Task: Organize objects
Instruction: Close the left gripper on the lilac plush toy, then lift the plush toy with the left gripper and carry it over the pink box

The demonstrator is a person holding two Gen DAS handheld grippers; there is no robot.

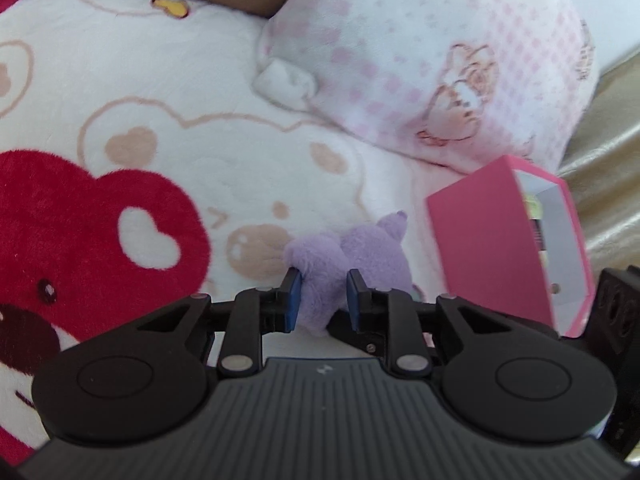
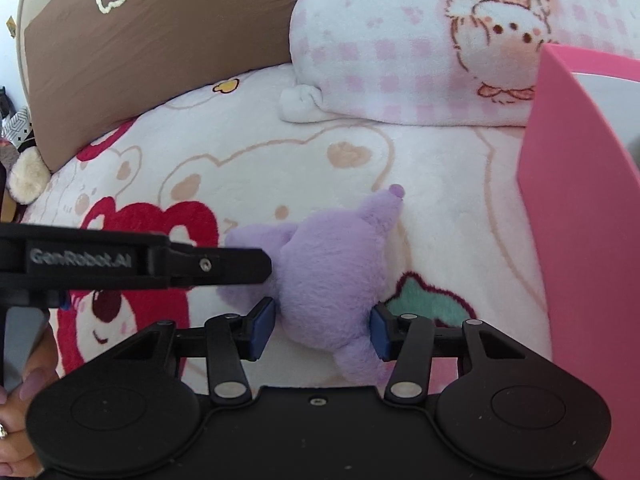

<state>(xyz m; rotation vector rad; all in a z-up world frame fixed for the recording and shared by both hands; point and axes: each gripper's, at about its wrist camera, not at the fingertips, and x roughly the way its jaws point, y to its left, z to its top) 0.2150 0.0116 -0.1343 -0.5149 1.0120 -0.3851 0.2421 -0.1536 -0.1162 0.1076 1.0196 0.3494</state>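
Plush (image 2: 328,276) pinched between both grippers' fingers (image 2: 262,330).

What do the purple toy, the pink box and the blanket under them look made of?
Purple toy: soft plush, probably synthetic pile; fuzzy nap, dents where the blue pads press it.
Pink box: looks like thin card with a matte pink outside and a white inside; flat panels, crisp folded edges.
Blanket: fleece-like fabric with printed bears; short fluffy nap, soft creases.
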